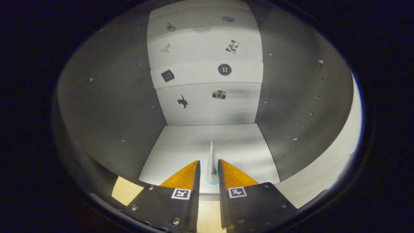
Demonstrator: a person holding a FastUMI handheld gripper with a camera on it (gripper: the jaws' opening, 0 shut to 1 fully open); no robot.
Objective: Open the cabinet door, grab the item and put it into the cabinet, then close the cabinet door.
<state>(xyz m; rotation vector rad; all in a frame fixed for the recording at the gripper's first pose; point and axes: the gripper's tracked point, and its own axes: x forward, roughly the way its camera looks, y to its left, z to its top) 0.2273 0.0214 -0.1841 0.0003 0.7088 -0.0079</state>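
A thin, pale, upright item with a pointed top, seen edge-on (212, 158), stands between the two fingers of the hand-held gripper (209, 168), its tip rising a little above and beyond the fingertips; what the item is cannot be told from so narrow a view; the fingers are drawn close together with only a slim gap, and both appear to press on the item's sides, so the gripper has hold of it; each finger carries a small square black-and-white marker near its base.

The held item sits just over the front part of the white floor (181, 145) of an open white cabinet (207, 110), the fingers reaching in across its front edge; grey shadowed side walls with rows of small screws or pegs rise on the left (110, 106) and right (300, 97); the white back wall (207, 51) runs in stepped horizontal bands and bears small stickers, among them a black cat shape (183, 102), a little camera (219, 94), a round black button (224, 69) and a dark square (167, 75); a pale tan surface (124, 192) shows below the cabinet's front edge, beside the left finger.
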